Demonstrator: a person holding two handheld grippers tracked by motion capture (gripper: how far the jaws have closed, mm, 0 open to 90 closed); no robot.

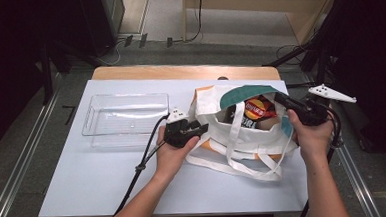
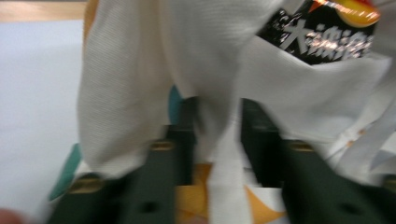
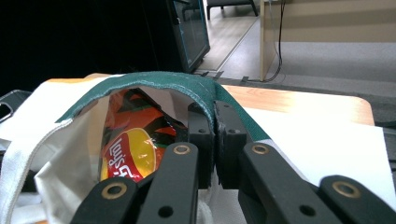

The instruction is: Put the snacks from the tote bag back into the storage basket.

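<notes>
Both hands reach level: right gripper (image 3: 215, 140) jaws clench the tote bag (image 1: 215, 100) rim, left gripper (image 2: 215, 140) jaws seemingly pinch its fabric.

- This looks like a lab or recording room, not a home.
- The bench (image 1: 85, 194) is a plain white sheet laid on a wooden top, standing alone on grey carpet.
- Metal rails (image 1: 14, 183) run along the floor on both sides of it.
- Loose cables (image 1: 196, 18) trail over the floor behind, toward plugs near a pale wooden unit (image 1: 275, 4).
- Dark stands and black drapes (image 1: 368, 54) close in at left and right.
- A dark cabinet (image 3: 189, 35) stands at the far side.
- Each hand carries a wired black tool (image 1: 197, 130), with a marker plate (image 1: 332, 93) on the right one.
</notes>
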